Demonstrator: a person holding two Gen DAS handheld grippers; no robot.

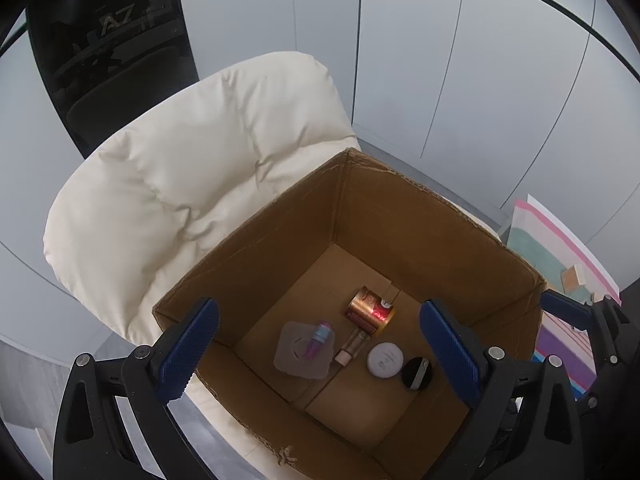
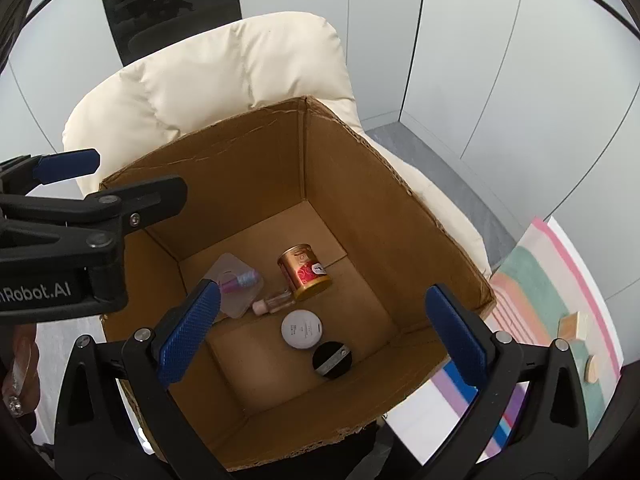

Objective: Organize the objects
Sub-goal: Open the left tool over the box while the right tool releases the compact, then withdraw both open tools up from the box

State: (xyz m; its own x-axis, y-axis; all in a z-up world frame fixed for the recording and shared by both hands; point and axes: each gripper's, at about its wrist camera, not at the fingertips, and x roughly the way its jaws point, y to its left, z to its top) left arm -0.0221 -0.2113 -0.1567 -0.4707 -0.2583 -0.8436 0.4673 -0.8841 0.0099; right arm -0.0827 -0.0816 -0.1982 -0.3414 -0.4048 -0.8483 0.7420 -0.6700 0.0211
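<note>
Your left gripper (image 1: 320, 344) and right gripper (image 2: 324, 328) both hang over the open cardboard box (image 1: 432, 216), blue pads spread wide, nothing between them. On the box floor: a gold-and-red can (image 1: 370, 310) on its side, a small glass bottle (image 1: 352, 346) touching it, a clear packet (image 1: 302, 350) with a pink-and-blue tube (image 1: 318, 338) on it, a white round jar (image 1: 385, 360), a black disc (image 1: 417, 373) just beside it. The box rests on a cream cushioned chair (image 1: 192, 168).

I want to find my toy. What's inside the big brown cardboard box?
In the brown cardboard box: a gold tin can, white round case, black round lid, small glass bottle and a clear plastic packet. No toy shows.
</note>
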